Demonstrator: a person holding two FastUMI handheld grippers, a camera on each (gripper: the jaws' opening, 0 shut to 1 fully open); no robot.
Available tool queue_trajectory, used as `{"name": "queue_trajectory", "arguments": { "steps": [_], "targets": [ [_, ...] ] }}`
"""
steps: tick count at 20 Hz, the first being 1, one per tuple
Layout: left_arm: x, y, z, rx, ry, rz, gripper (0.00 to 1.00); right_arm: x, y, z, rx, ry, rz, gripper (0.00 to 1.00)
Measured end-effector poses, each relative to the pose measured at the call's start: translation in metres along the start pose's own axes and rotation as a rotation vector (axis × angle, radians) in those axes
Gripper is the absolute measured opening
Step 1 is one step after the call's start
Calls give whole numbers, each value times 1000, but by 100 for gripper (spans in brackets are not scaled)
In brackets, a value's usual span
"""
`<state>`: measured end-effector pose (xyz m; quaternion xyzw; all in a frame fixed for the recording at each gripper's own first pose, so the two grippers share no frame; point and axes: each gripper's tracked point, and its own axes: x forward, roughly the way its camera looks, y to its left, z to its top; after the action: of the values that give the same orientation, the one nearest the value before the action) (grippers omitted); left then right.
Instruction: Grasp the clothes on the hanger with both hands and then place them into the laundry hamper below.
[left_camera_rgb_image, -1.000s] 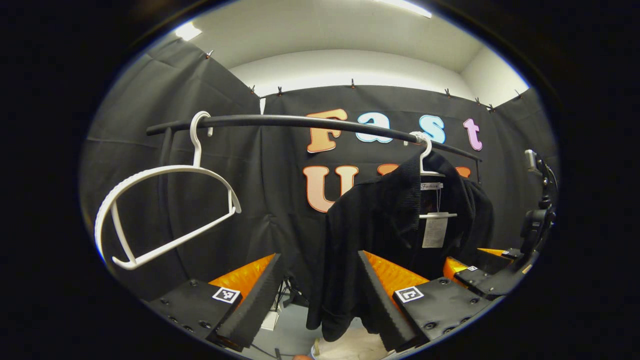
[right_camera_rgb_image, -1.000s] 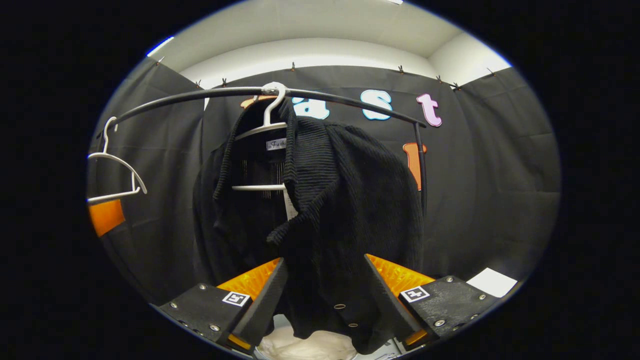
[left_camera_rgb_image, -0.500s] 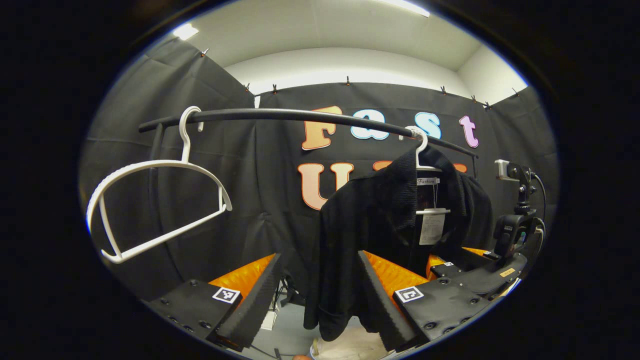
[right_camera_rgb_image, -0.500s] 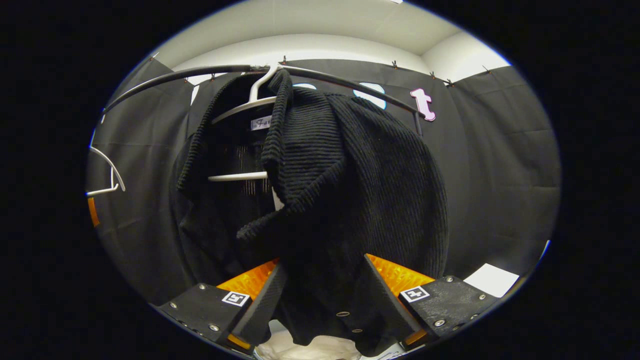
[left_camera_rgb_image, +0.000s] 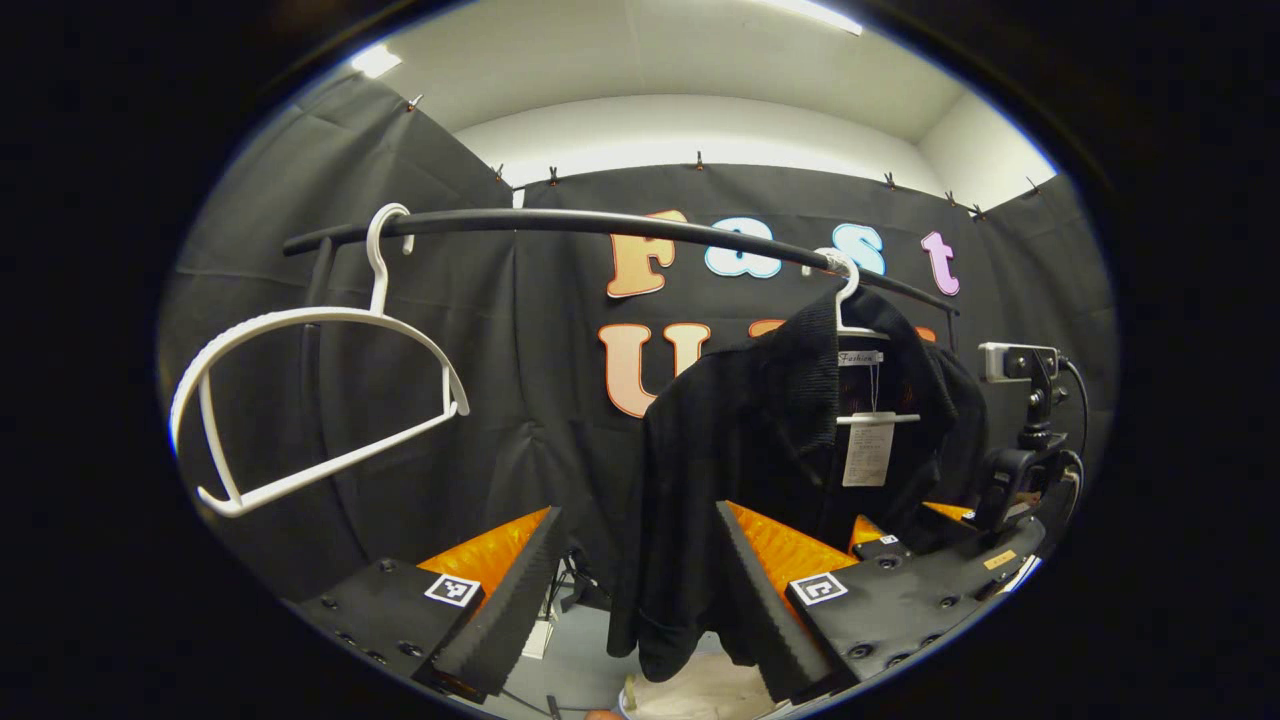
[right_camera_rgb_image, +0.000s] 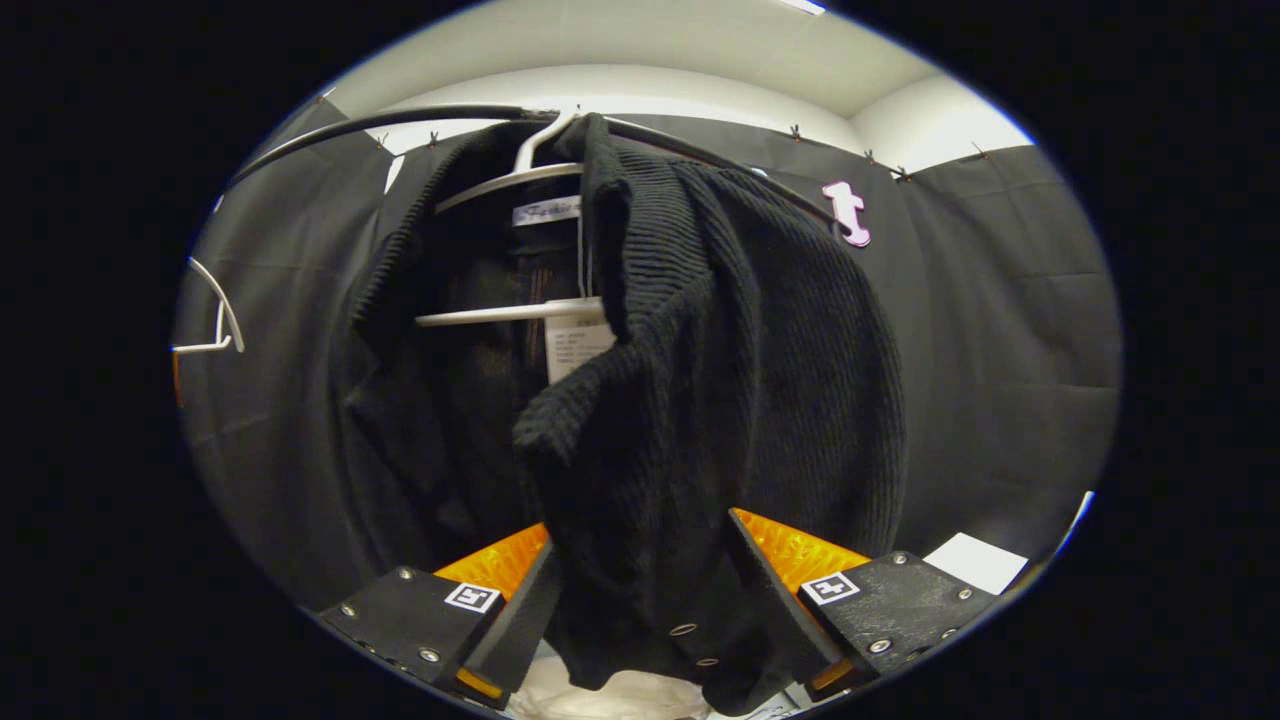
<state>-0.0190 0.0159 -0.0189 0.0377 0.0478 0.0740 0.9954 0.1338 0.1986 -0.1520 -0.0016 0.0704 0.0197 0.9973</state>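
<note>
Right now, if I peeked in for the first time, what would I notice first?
A black knitted cardigan on a white hanger, hanging from the black rail and looming close between the right hand-held gripper's open fingers. Next, an empty white hanger dangling at the rail's left end in the left gripper view.

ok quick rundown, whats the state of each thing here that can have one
black ribbed knit garment: hanging on its white hanger, front open, paper tag showing
white plastic hanger under the garment: hooked on the rail, loaded
bare white plastic hanger: hooked on the rail, tilted
black clothes rail: up, carrying both hangers
left gripper: jaws open, garment edge between them
right gripper: jaws open around the garment's lower front, not clamped
</note>
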Motion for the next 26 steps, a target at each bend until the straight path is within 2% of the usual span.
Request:
{"name": "queue_trajectory", "arguments": {
  "steps": [2, 4, 8, 9, 14, 15, 17, 18, 19, 20, 21, 23, 24, 26],
  "targets": [
    [2, 0, 1, 2, -10, 7, 96, 6, -11, 5, 17, -4, -28, 93],
    [2, -5, -2, 1, -6, -15, 93, 9, -20, 14, 44, -17, -29, 94],
    [6, -28, -6, -4, -9, -70, 93, 6, -45, 21, 40, -15, -29, 66],
    [8, -38, -9, -5, -9, -85, 100, 4, -50, 24, 51, -15, -28, 59],
    [30, -83, -23, -15, 7, -141, 93, -16, -80, 46, 96, -19, -8, 27],
    [35, -92, -27, -16, 10, -147, 93, -19, -82, 50, 96, -19, 8, 14],
    [45, -109, -33, -15, 11, -151, 97, -25, -87, 57, 91, -16, 43, 9],
    [51, -116, -36, -10, 16, -152, 97, -28, -91, 61, 89, -15, 58, 14],
    [56, -123, -41, -3, 22, -151, 93, -30, -93, 63, 90, -10, 74, 13],
    [62, -128, -45, 4, 29, -146, 97, -31, -93, 65, 92, -7, 93, 7],
    [68, -132, -50, 5, 30, -140, 94, -31, -95, 68, 91, -8, 109, 6],
    [84, -137, -59, -4, 45, -121, 97, -33, -98, 72, 83, -13, 145, 6],
    [93, -137, -65, -4, 56, -101, 94, -35, -99, 74, 80, -17, 163, 5],
    [111, -136, -75, 0, 76, -69, 94, -40, -102, 80, 80, -24, 203, 5]
  ]
}}
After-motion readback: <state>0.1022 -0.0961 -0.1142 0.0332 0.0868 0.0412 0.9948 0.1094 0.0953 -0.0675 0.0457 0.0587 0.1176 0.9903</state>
